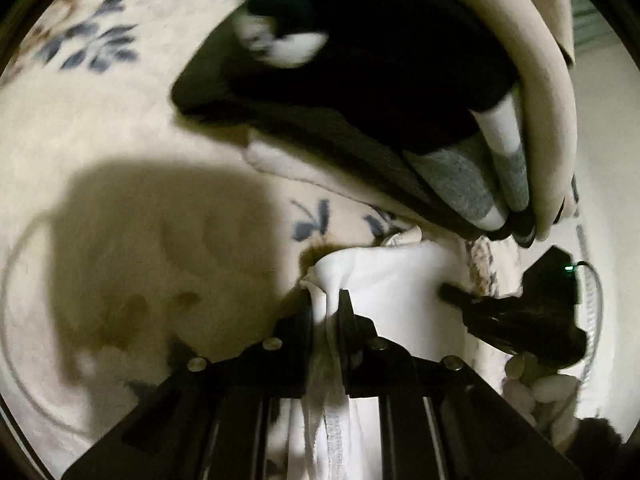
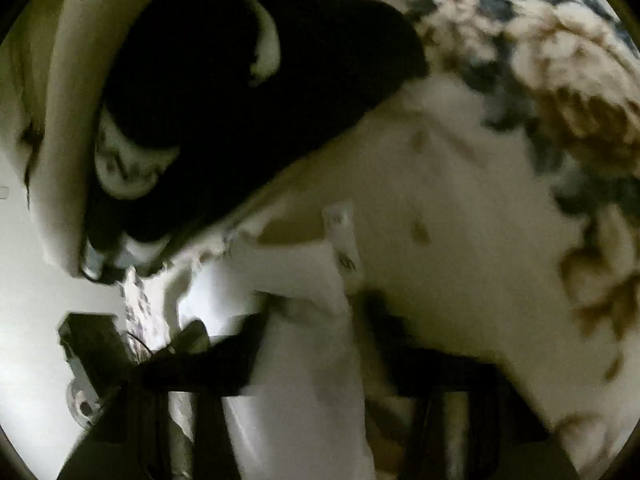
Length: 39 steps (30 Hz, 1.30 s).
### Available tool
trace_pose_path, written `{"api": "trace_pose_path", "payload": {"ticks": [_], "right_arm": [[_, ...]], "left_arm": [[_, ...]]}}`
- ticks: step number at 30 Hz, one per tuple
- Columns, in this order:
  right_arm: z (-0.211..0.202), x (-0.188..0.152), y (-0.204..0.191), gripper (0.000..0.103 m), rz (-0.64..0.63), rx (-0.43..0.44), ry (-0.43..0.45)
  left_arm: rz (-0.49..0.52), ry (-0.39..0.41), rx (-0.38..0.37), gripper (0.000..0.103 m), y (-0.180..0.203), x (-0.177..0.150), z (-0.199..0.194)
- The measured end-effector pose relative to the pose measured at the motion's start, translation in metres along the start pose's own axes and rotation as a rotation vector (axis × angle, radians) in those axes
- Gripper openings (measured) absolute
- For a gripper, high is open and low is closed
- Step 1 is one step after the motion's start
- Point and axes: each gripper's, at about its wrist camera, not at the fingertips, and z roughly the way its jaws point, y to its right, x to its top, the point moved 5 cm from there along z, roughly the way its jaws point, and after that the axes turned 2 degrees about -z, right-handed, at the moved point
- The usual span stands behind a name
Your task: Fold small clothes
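A: Both grippers clamped: left gripper [image 1: 326, 300] and right gripper [image 2: 316, 320] each pinching the thin white cotton garment [image 1: 392, 280], low over the cream floral blanket [image 1: 120, 128].

B: Fold step under way. Next: carry gripped edge across, lay flat, release.

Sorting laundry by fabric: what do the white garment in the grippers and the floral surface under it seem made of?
White garment: likely thin, matte cotton knit; it bunches softly and has a stitched hem. Floral surface: plush, fuzzy pile, probably fleece blanket or rug.
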Motion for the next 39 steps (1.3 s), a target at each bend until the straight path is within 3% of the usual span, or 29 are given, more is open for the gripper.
{"api": "trace_pose_path", "payload": {"ticks": [3,4,5,6,7,8,11,14,16,17,18,19,21,30,36,39], "right_arm": [[0.003,0.004,0.000,0.005,0.029,0.047,-0.012],[0.001,0.003,0.000,0.006,0.015,0.053,-0.028],[0.000,0.003,0.001,0.014,0.013,0.062,-0.041],[-0.003,0.003,0.004,0.022,0.023,0.087,-0.046],[-0.010,0.003,0.011,0.039,0.036,0.127,-0.049],[-0.011,0.004,0.011,0.047,0.050,0.165,-0.049],[0.000,0.006,0.009,0.047,0.029,0.192,-0.092],[0.017,0.010,-0.006,0.047,-0.032,0.194,-0.118],[0.024,0.013,-0.018,0.046,-0.044,0.221,-0.127],[0.025,0.014,-0.022,0.032,-0.051,0.230,-0.117],[0.026,0.013,-0.028,0.021,-0.067,0.220,-0.111],[0.025,0.012,-0.032,0.011,-0.080,0.211,-0.100],[0.020,0.009,-0.037,0.004,-0.100,0.196,-0.073],[-0.026,-0.020,-0.067,0.003,-0.178,0.240,0.015],[-0.075,-0.060,-0.065,0.003,-0.209,0.297,0.042],[-0.092,-0.106,-0.061,0.003,-0.209,0.296,0.021]], "left_arm": [[-0.074,-0.020,-0.071,0.016,-0.005,0.001,-0.006],[-0.116,-0.025,-0.107,0.026,-0.007,0.001,-0.011],[-0.132,-0.024,-0.142,0.034,-0.008,0.001,-0.015],[-0.135,-0.015,-0.172,0.058,-0.008,0.002,-0.020],[-0.121,0.004,-0.173,0.070,-0.008,0.003,-0.025],[-0.106,0.016,-0.176,0.070,-0.009,0.005,-0.027],[-0.113,-0.022,-0.165,0.070,-0.013,0.010,-0.008],[-0.045,-0.037,-0.132,0.070,-0.004,0.014,0.008],[0.009,-0.038,-0.101,0.066,0.006,0.018,0.012],[0.032,-0.023,-0.093,0.058,0.010,0.020,0.012],[0.055,-0.019,-0.076,0.017,0.013,0.019,0.014],[0.071,-0.042,-0.064,0.007,0.016,0.019,0.016],[0.101,-0.028,-0.060,0.007,0.025,0.021,0.013],[0.152,0.041,-0.137,0.007,0.054,0.010,-0.038],[0.196,0.059,-0.176,0.007,0.078,-0.032,-0.075],[0.208,0.030,-0.169,0.007,0.072,-0.064,-0.103]]}}
